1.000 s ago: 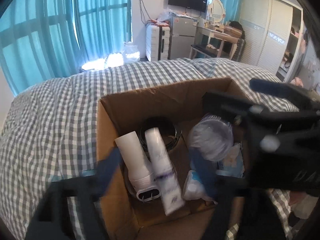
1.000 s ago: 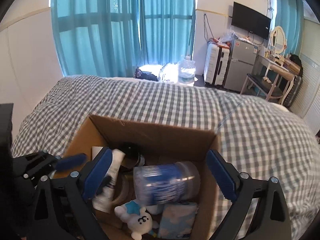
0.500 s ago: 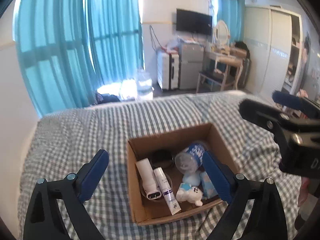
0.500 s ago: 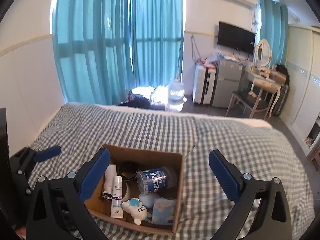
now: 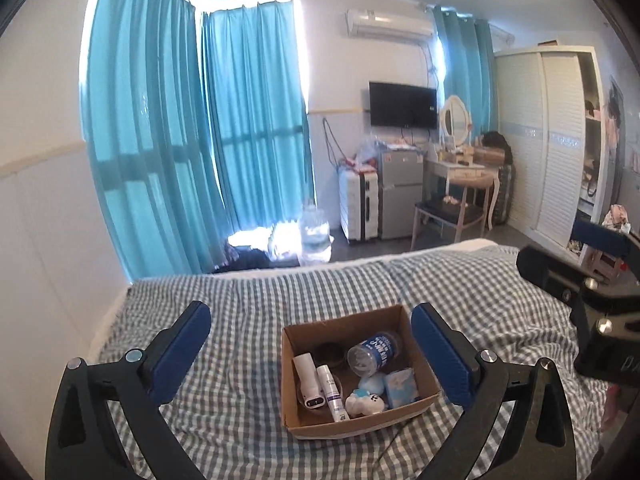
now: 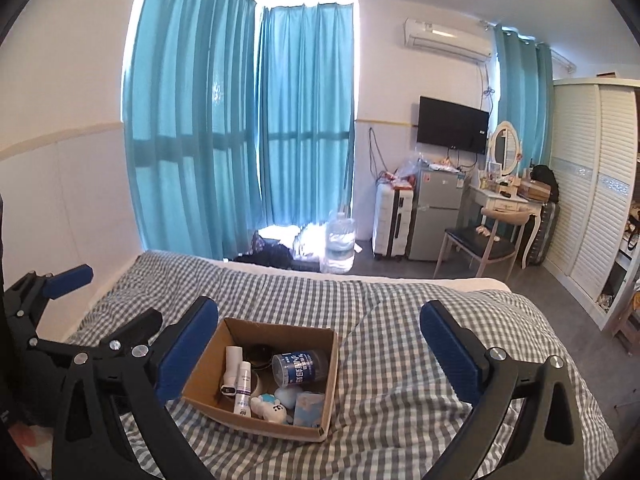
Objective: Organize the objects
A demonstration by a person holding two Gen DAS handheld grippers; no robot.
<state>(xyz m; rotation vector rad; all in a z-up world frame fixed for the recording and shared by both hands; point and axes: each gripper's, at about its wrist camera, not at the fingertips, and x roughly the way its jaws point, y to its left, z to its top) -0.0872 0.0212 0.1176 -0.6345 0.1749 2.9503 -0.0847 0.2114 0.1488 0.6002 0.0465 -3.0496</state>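
An open cardboard box (image 5: 425,365) sits on the checked bed (image 5: 248,408); it also shows in the right wrist view (image 6: 330,364). Inside lie a clear jar with a blue label (image 5: 374,351), two white tubes (image 5: 330,386), a white and blue plush toy (image 5: 366,401), a blue tissue pack (image 5: 401,388) and a dark round item (image 5: 329,353). My left gripper (image 5: 310,356) is open and empty, raised well back from the box. My right gripper (image 6: 318,354) is open and empty, likewise held high; it shows at the left wrist view's right edge (image 5: 576,276).
Teal curtains (image 5: 192,140) cover the window beyond the bed. A water jug (image 5: 316,236), a white suitcase (image 5: 358,204), a small fridge (image 5: 400,192), a dressing table with chair (image 5: 460,200) and a white wardrobe (image 5: 556,144) stand on the far side.
Both grippers have pulled up and far back from the box. The jar lies loose in the box, and the box looks much smaller now.
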